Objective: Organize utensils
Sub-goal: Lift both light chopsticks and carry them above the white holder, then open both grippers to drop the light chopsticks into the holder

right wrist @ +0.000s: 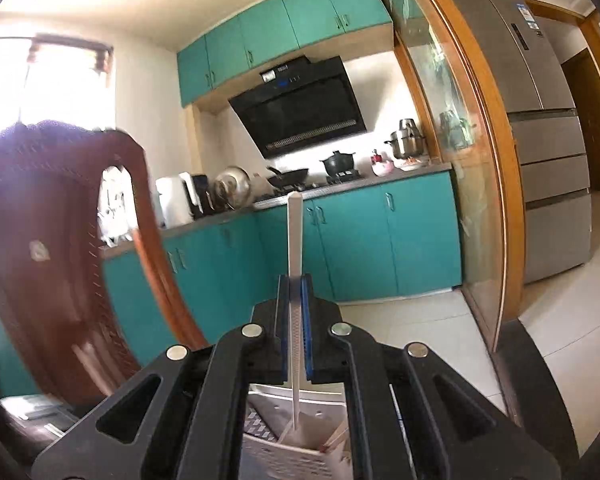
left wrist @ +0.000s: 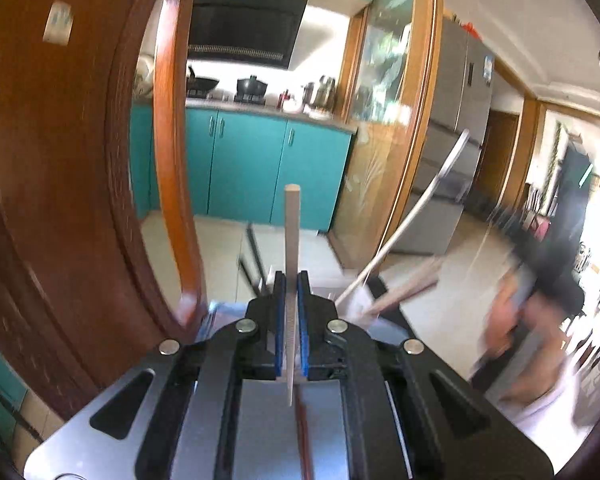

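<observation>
My left gripper (left wrist: 291, 280) is shut on a pale wooden chopstick (left wrist: 291, 232) that stands upright between the blue pads. To its right, a metal spoon handle (left wrist: 420, 208) and wooden sticks (left wrist: 408, 286) lean out of a holder that is mostly hidden. My right gripper (right wrist: 295, 280) is shut on a white utensil handle (right wrist: 294, 240), also upright. Its lower end reaches down into a white perforated utensil holder (right wrist: 276, 452) seen below the gripper, which holds a few other sticks.
A brown wooden chair back (left wrist: 60, 200) stands close on the left, and shows in the right wrist view (right wrist: 60, 240) too. Teal kitchen cabinets (right wrist: 360, 236), a glass sliding door (right wrist: 460, 200) and a fridge (right wrist: 540, 140) lie ahead. A blurred person (left wrist: 540, 300) is at the right.
</observation>
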A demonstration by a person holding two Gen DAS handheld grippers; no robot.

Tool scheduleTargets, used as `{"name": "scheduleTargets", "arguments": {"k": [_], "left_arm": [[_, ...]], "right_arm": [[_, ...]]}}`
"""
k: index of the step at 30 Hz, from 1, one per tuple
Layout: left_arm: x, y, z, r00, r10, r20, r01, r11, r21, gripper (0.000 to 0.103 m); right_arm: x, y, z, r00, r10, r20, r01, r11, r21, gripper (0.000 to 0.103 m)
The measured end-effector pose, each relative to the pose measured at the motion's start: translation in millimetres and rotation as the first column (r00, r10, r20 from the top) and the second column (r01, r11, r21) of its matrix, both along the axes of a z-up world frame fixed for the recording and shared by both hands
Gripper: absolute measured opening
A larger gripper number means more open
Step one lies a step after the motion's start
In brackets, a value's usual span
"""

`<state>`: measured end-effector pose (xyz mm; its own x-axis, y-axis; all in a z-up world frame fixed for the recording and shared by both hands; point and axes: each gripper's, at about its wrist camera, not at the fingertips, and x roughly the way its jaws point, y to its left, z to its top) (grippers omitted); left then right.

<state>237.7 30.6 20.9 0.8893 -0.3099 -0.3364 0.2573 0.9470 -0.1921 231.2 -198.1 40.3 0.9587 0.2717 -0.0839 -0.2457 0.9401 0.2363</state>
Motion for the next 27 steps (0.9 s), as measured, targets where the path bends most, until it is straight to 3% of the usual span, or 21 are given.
{"name": "scheduleTargets", "arguments": {"k": [6,11,15,18,20,22,27], "left_arm": [[20,0,35,0.993,0.057,0.108,-0.050,0.997,-0.063,0.007],[51,-13,33,0.987,0.113,0.116,-0.102,0.990,-0.093,0.007],[78,-32,12,0.985,0.149,0.084,-0.146,0.988,-0.042,0.007],[95,-41,-8,0.986,0.166,0.032,-0.166,0.986,0.002,0.007],[97,-41,-16,0.988,0.154,-0.005,-0.154,0.988,0.007,0.007],[91,-41,-20,0.991,0.134,-0.019,-0.134,0.991,0.013,0.007],[50,-36,-21,0.995,0.095,0.034,-0.097,0.994,0.058,0.012]], "right_arm": [[35,4,-42,0.993,0.000,-0.118,-0.004,1.000,-0.028,0.006],[45,5,-59,0.981,0.029,-0.190,-0.036,0.999,-0.032,0.006],[40,8,-58,0.982,0.027,-0.187,-0.039,0.998,-0.057,0.007],[32,5,-52,0.987,0.018,-0.159,-0.027,0.998,-0.058,0.023],[25,1,-47,0.990,0.017,-0.137,-0.023,0.999,-0.047,0.028],[16,-4,-39,0.992,0.029,-0.123,-0.033,0.999,-0.035,0.029],[-13,-5,-21,0.992,0.098,-0.080,-0.101,0.994,-0.040,0.029]]}}
